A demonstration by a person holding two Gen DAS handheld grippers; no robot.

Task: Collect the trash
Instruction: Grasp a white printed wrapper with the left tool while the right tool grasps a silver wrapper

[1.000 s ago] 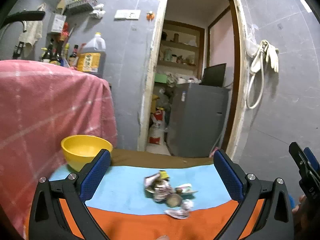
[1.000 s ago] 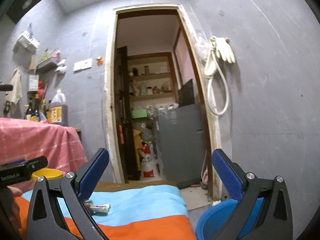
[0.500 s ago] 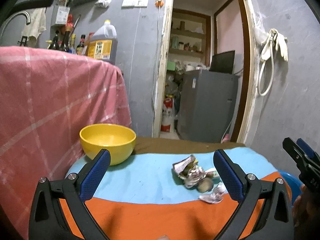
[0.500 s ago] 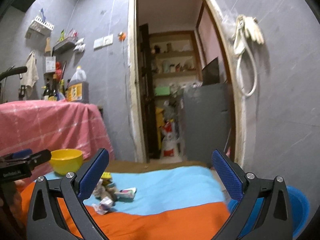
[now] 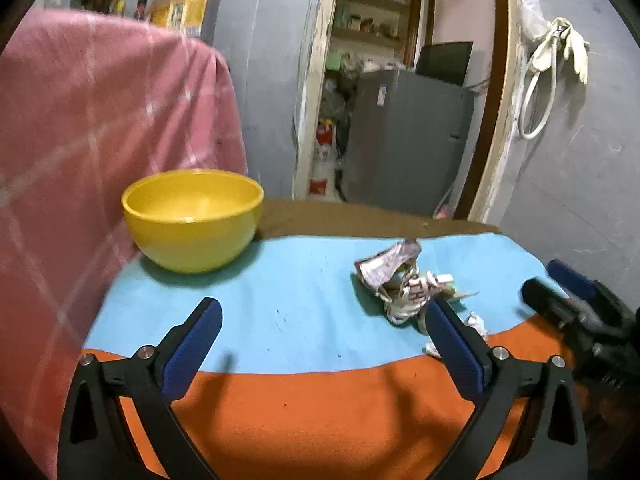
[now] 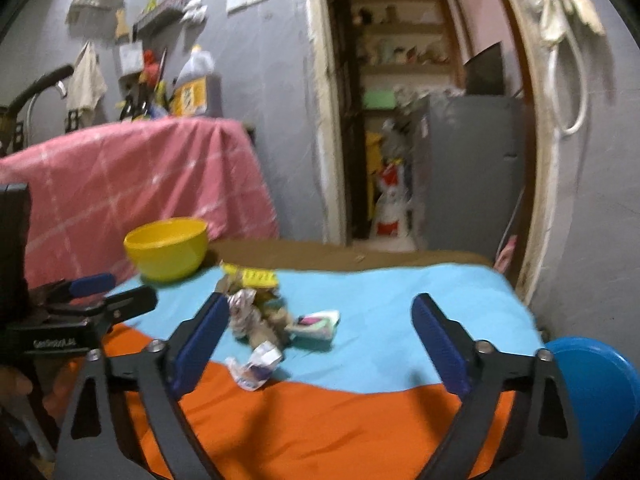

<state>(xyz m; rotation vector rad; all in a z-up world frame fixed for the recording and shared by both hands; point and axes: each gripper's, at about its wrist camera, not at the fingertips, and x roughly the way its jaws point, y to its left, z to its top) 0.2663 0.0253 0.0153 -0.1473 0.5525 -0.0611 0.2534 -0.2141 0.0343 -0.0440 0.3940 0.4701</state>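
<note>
Trash pile lies mid-frame on the counter, just ahead-left of the right gripper, jaws wide apart, empty. Left gripper also spread apart, pile by its right finger. Right looks nearer.

Dim indoor light, fisheye bending and dark vignette at every edge, motion blur throughout the right wrist view, soft shadow at 6 o'clock under the yellow bowl.

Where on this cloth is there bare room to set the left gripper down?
Bare blue stretch between the yellow bowl and the wrapper pile; the orange strip in front is bare too. Crowded around the pile.
</note>
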